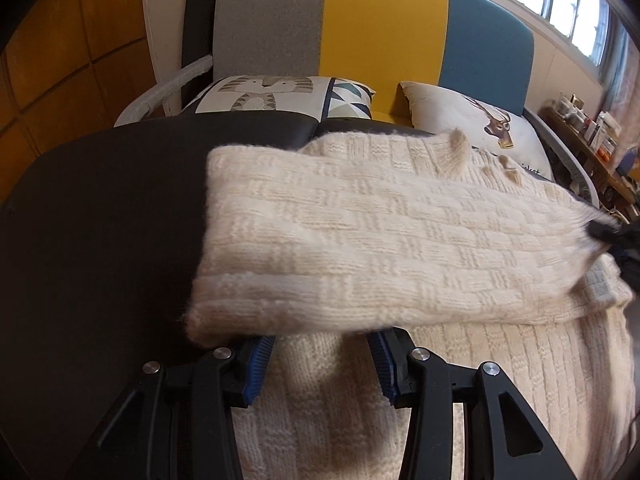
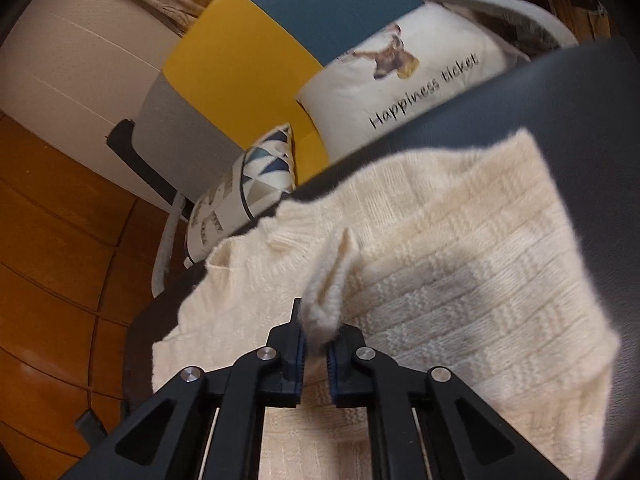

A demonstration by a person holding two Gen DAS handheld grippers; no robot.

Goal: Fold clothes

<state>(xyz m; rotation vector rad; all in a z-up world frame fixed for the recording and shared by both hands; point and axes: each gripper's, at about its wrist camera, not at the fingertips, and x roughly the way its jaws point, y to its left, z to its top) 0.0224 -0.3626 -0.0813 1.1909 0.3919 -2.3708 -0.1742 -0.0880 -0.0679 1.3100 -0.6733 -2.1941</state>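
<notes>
Right gripper (image 2: 316,350) clamped on cuff of cream basket-weave knit sweater (image 2: 460,280), likely to draw sleeve across. Left gripper (image 1: 320,364) fingers apart, hovering over hem.

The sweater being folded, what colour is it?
Cream sweater, basket-weave knit; clearest from the left wrist.

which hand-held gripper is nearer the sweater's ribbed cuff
Right. The right hand-held gripper is shut on the ribbed cuff. The left hand-held gripper sits open at the sweater's opposite side, under the folded sleeve.
</notes>
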